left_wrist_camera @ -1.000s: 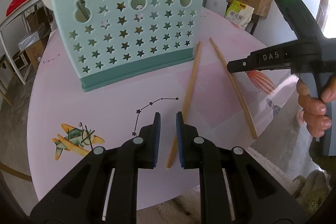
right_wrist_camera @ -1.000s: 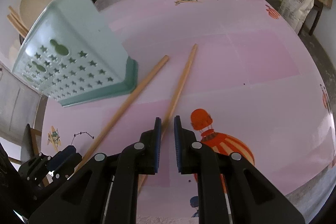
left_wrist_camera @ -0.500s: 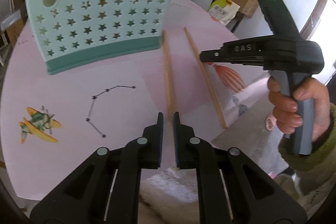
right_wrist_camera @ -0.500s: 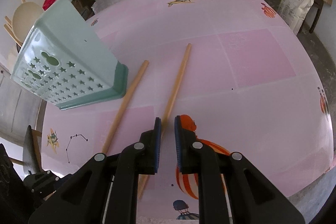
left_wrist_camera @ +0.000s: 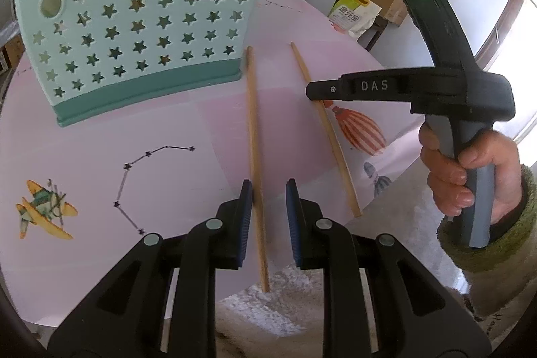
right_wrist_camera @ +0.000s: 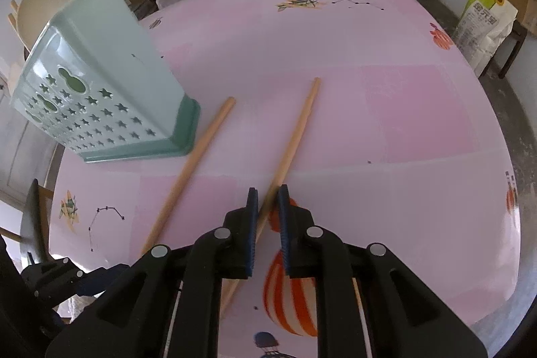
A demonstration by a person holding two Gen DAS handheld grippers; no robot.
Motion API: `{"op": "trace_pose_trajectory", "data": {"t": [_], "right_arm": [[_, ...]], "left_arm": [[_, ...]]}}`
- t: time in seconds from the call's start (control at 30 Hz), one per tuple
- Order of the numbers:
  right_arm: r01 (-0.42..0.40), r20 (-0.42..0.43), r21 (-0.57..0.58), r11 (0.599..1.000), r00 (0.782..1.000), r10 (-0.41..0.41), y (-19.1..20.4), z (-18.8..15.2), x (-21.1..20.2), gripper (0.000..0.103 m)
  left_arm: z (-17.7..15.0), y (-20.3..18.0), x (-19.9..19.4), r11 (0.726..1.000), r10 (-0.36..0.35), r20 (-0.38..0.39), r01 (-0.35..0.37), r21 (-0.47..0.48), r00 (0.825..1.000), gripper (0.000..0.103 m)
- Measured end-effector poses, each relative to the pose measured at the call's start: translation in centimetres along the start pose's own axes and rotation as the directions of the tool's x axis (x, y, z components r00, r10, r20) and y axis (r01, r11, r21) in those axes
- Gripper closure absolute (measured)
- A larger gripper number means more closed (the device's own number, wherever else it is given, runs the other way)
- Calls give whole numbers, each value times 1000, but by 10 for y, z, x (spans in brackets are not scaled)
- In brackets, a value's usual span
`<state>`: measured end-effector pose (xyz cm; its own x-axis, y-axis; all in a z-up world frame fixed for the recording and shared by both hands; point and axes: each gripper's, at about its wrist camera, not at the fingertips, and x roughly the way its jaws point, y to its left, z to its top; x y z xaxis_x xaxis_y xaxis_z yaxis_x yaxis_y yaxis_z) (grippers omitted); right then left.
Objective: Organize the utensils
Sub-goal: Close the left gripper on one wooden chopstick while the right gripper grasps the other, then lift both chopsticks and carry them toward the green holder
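Observation:
Two wooden chopsticks lie on the pink table. The left chopstick (left_wrist_camera: 252, 123) runs from the teal star-cut utensil basket (left_wrist_camera: 141, 32) to the table's near edge. My left gripper (left_wrist_camera: 268, 207) is open around its near end. The right chopstick (left_wrist_camera: 324, 126) lies beside it. In the right wrist view my right gripper (right_wrist_camera: 267, 207) is narrowly open around the right chopstick (right_wrist_camera: 295, 136), not clamped. The left chopstick (right_wrist_camera: 194, 163) and the basket (right_wrist_camera: 110, 96) lie to its left.
The pink table (right_wrist_camera: 386, 123) has printed balloons, planes and constellations. Its near edge (left_wrist_camera: 379, 197) drops to grey floor. The right hand and its gripper body (left_wrist_camera: 463, 109) hover at the right. Boxes and a bag (left_wrist_camera: 355, 12) stand beyond the table.
My left gripper opened wider and moved over the near end of the left chopstick. My right gripper moved forward along the right chopstick, which now sits between its fingers.

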<state>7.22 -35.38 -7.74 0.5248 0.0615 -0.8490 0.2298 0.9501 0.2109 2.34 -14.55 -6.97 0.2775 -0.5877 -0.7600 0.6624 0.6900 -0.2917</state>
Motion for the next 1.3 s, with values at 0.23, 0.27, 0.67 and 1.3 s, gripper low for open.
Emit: {"op": "trace_pose_trajectory", "data": {"t": [0.23,0.27,0.67,1.3], "right_arm": [[0,0,0,1000,1000,0,-18,-2,-3,94],[-4,-2,-3,1000,1000,4,-19,-2,-3,94],[-10,-1,-39,999,1000,10,-16,0,0,95],[-57,-67,-72,996,996,52,-20,1,0,92]], "left_arm": [[4,-10,12,993,-114,-20,114,-15,993,83],[6,-12,12,994,-110,-15,110,-9,994,83],[31,-27,40,988,122,9,-122,98,993,95],[38,-18,38,994,108,-81,-107,17,991,93]]}}
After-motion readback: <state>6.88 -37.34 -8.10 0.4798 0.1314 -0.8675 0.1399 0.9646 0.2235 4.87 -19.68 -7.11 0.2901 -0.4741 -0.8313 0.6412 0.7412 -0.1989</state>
